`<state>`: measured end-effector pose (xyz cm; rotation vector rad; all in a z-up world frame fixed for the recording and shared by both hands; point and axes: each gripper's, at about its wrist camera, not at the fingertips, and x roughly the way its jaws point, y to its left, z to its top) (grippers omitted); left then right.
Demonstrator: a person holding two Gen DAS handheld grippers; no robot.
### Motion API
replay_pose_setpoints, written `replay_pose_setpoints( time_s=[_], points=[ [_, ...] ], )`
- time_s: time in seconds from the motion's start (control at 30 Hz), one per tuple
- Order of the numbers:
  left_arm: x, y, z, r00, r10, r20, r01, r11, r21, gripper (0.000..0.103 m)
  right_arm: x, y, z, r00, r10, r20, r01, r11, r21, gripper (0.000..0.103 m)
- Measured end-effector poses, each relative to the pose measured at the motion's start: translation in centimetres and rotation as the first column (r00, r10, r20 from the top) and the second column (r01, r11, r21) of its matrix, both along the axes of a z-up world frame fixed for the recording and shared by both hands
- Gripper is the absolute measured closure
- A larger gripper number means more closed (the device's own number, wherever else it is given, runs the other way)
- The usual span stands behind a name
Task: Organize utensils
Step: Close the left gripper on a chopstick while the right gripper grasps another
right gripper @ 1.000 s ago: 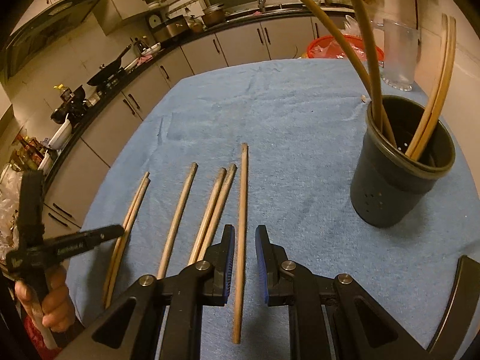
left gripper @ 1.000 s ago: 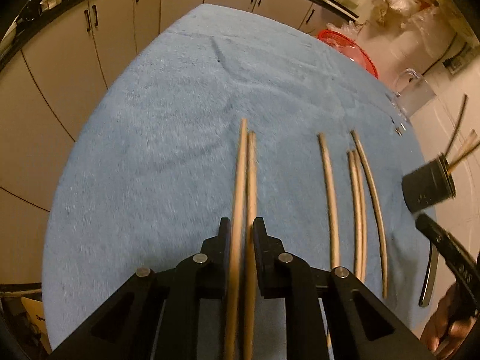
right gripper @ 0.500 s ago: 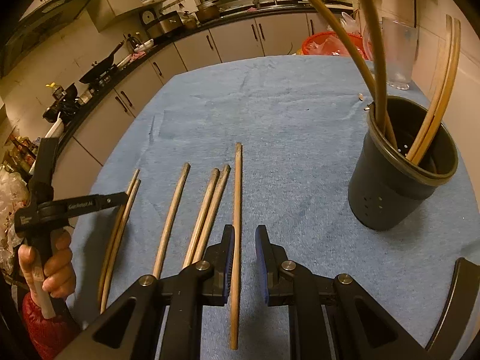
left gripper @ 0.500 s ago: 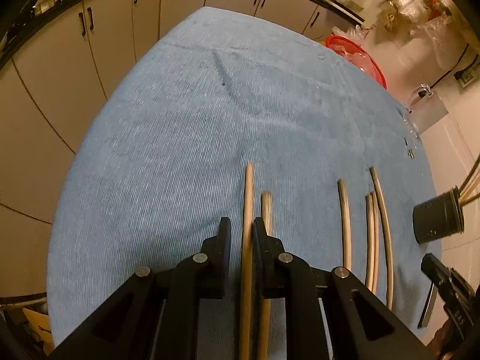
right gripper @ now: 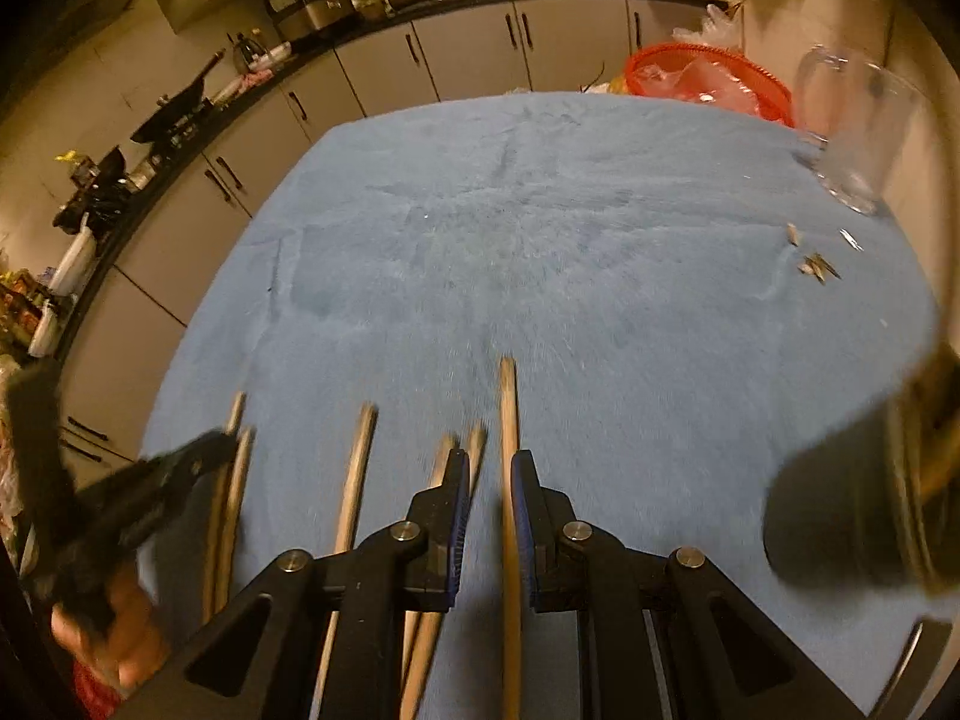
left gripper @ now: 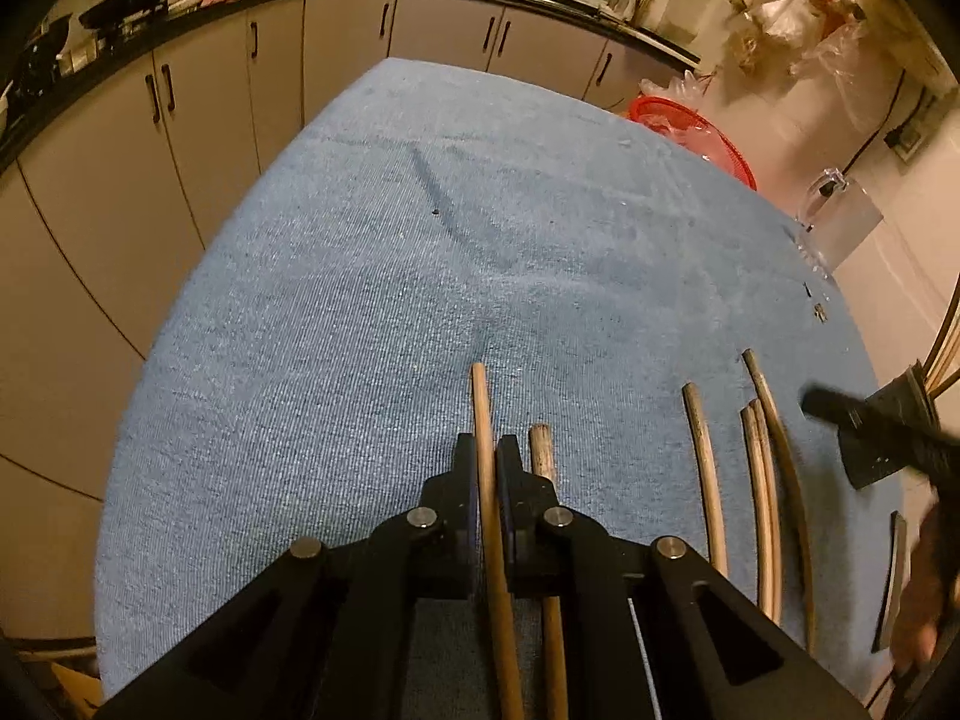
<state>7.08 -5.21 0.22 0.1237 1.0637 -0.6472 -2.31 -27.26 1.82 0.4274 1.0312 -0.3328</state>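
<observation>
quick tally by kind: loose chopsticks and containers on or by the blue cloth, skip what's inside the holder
loose chopsticks: 6
black holder: 1
glass jug: 1
red basket: 1
total: 9

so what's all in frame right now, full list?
chopsticks: six, tan, in a row at the cloth's near edge
holder: one, black, right side of the cloth, blurred, sticks standing in it
cloth: one, blue, covering the table
basket: one, red, beyond the far edge
glass jug: one, clear, far right corner
scraps: a few, pale, near the jug
cabinets: beige, behind the table
left gripper: black, shut on the leftmost chopstick
right gripper: black, blue pads, open around the rightmost chopstick
</observation>
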Motion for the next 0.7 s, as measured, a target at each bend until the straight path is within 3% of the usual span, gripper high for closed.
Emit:
replay_pose_setpoints(
  time_s=[0.1,0.27,0.53,0.7],
  points=[
    [-0.2,-0.1,0.0,1.000,-0.003,0.010,0.003,1.000,0.001,0.095,2.2,-0.9,-1.3,0.999,0.001,-0.040,-0.001,1.000,-0.004,0.087],
    [0.7,0.6,-0.1,0.999,0.006,-0.045,-0.008,0.999,-0.044,0.095,3.9,-0.7,-2.8,0.996,0.030,-0.079,-0.033,0.998,-0.045,0.087],
    [0.0,0.4,0.0,1.000,0.005,-0.015,-0.006,1.000,-0.021,0.095,2.3,1.4,-3.2,0.997,0.074,0.013,-0.070,0.980,-0.188,0.086],
    [0.0,-0.5,0.0,1.000,0.010,0.007,-0.010,1.000,-0.013,0.095,1.3,2.8,-3.4,0.994,0.108,0.022,-0.099,0.963,-0.249,0.087]
  ],
)
